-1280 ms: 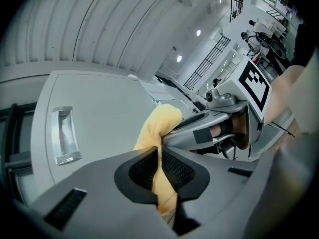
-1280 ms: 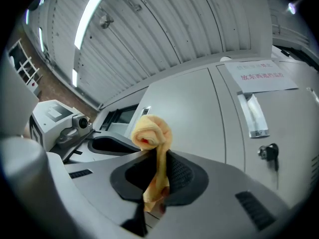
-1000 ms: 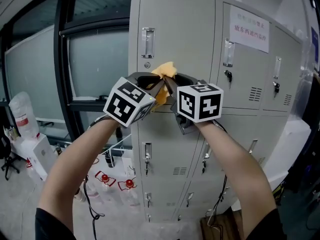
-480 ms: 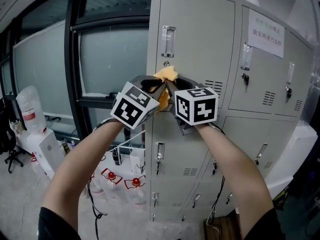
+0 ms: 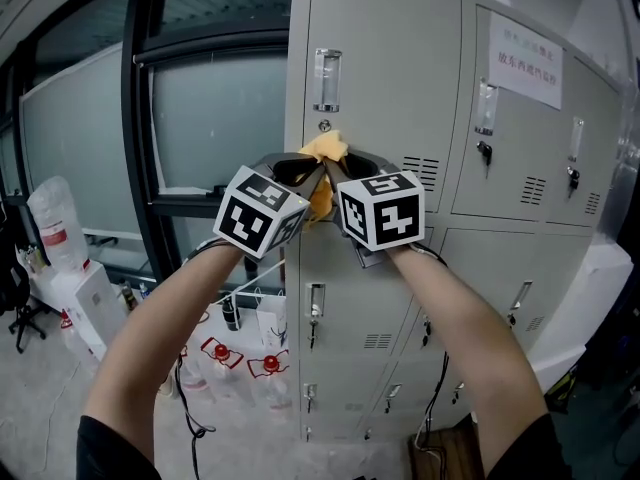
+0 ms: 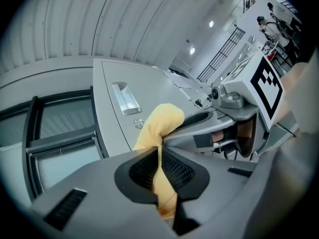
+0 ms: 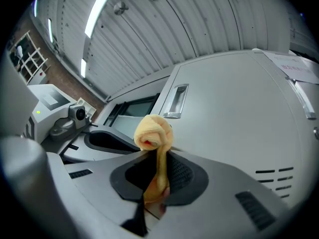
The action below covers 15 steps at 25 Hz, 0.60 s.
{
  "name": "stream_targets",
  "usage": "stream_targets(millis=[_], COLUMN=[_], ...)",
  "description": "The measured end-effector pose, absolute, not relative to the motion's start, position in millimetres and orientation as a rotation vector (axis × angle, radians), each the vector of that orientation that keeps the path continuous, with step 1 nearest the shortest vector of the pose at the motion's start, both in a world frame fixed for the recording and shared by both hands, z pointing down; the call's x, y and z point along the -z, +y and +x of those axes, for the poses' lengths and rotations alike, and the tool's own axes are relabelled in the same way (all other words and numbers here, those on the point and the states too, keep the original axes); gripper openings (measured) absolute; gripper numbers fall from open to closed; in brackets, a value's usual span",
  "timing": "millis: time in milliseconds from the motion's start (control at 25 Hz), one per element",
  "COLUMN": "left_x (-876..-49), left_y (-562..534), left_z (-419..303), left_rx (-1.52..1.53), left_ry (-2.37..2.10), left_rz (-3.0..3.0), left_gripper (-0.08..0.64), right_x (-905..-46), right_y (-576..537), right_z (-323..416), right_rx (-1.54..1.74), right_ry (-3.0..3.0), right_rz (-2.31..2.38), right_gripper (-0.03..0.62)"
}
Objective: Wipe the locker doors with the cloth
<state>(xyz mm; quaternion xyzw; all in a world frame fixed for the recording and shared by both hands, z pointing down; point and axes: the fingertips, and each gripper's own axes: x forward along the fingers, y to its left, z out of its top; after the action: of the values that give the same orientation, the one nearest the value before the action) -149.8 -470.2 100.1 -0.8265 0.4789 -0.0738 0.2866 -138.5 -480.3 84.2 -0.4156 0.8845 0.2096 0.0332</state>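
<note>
cloth (image 5: 327, 149) bunched at frame centre, clamped in shut jaws of left gripper (image 5: 306, 172) and right gripper (image 5: 344, 172), against upper-left locker door (image 5: 400, 78). risk: wad small, jaws scraping door; cloth slipped if grippers pulled apart.

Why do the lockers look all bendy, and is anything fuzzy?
Left gripper view: the wide lens bends the lockers and blackens the corners; the yellow cloth looks sharp. Right gripper view: same round bend, plus a ceiling light strip glaring at top left. Head view: a milder bend at the edges, nothing fuzzy.
</note>
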Motion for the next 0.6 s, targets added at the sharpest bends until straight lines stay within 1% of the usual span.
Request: stream_targets(millis=[280,600], left_x=[-102,-102], left_y=[-471,-474], left_z=[-139,-109], left_rx=[0.204,0.218], left_ry=[1.275,1.243], left_rz=[-2.211,-2.222], left_gripper=[0.035,0.035], right_x=[-86,-86], right_y=[-481,-484], right_z=[-128,-98], right_rx=[-0.654,-0.655], right_ry=[2.723,2.713], right_rz=[-1.301,-1.34], right_gripper=[0.067,0.067])
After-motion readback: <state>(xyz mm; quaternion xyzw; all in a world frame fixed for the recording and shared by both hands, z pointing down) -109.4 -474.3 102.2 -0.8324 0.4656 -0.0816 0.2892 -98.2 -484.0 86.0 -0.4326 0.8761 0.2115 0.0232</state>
